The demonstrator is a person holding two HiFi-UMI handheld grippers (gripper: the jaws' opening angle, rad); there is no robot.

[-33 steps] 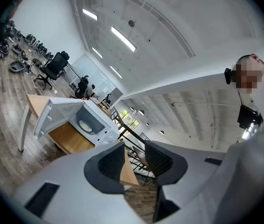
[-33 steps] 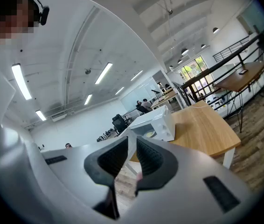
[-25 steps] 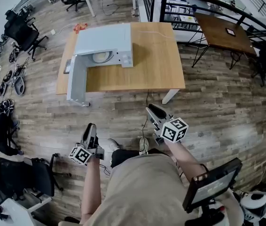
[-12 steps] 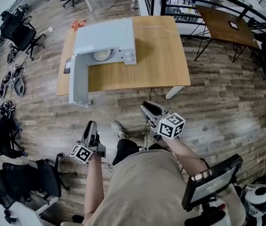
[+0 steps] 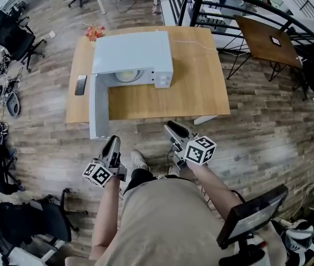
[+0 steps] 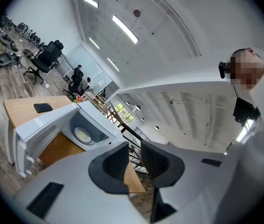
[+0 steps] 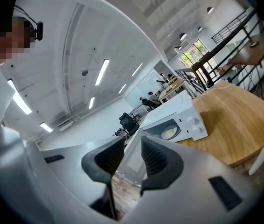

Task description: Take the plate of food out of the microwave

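Here the microwave [image 5: 132, 51] is seen on the counter [image 5: 196, 90] in the upper middle of the head view. Its door [image 5: 98, 107] is swung wide toward the lower left. The plate of food [image 5: 128, 75] rests inside the cavity, untouched.

Both grippers are held in the lower middle of the frame, well apart from the counter's near edge. The fingers of the left gripper [image 5: 111, 144] are parted and closing, with nothing between them. Those of the right gripper [image 5: 172, 129] are set narrowly apart and opening, likewise with nothing grasped.

The step in hand is judged to be the approach. It is best done by bringing one gripper level with the cavity floor, with its fingers released wide before the opening is reached. That way the plate's rim can be taken from the front without being nudged deeper. The open door on the left should be avoided, and the plate held flat as it is drawn out, since the food could slide. A phone [image 5: 80, 85] lies near the counter's left edge, out of the way.
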